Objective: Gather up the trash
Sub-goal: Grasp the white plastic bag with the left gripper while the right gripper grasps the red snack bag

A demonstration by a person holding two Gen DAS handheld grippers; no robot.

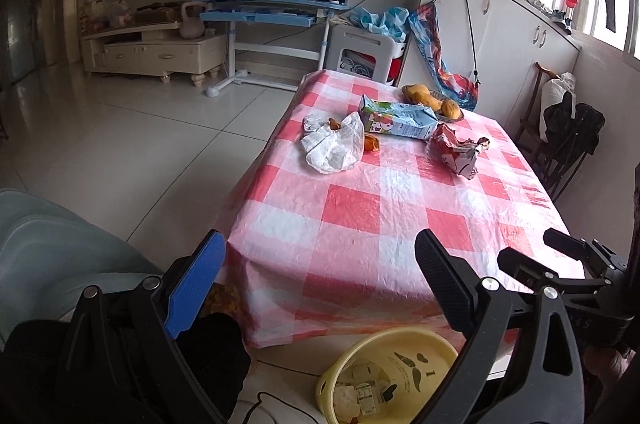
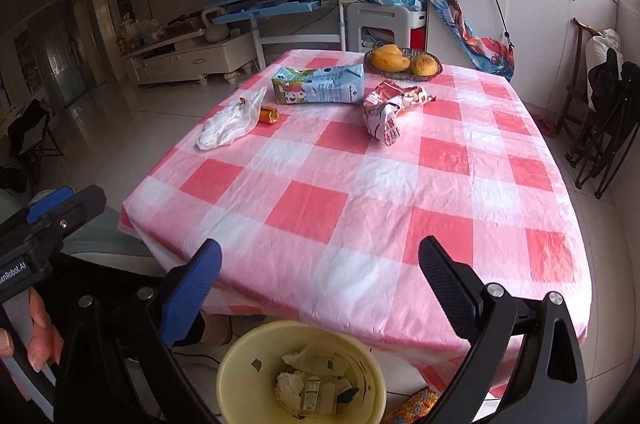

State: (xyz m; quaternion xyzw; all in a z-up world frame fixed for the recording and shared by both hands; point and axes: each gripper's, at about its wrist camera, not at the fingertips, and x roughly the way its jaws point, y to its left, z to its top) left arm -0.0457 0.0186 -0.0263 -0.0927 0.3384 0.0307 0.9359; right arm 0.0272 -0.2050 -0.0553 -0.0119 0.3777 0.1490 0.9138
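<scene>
On the red-and-white checked table [image 2: 312,208] lie a crumpled white plastic bag [image 2: 234,122] [image 1: 334,144], a small orange wrapper [image 2: 269,114] [image 1: 371,143], a blue milk carton on its side [image 2: 320,84] [image 1: 398,120] and a crumpled red snack packet [image 2: 390,110] [image 1: 456,148]. A yellow trash bin [image 2: 300,372] [image 1: 384,372] with scraps in it stands on the floor at the table's near edge. My left gripper [image 1: 320,284] is open and empty above the near edge. My right gripper [image 2: 320,284] is open and empty over the bin.
A basket of mangoes [image 2: 402,62] [image 1: 434,100] sits at the table's far end. Folded dark chairs [image 2: 608,128] stand at the right by white cabinets [image 2: 560,8]. A blue desk [image 2: 280,0] and a white stool [image 2: 380,24] stand beyond the table. A cable [image 1: 272,398] lies on the floor.
</scene>
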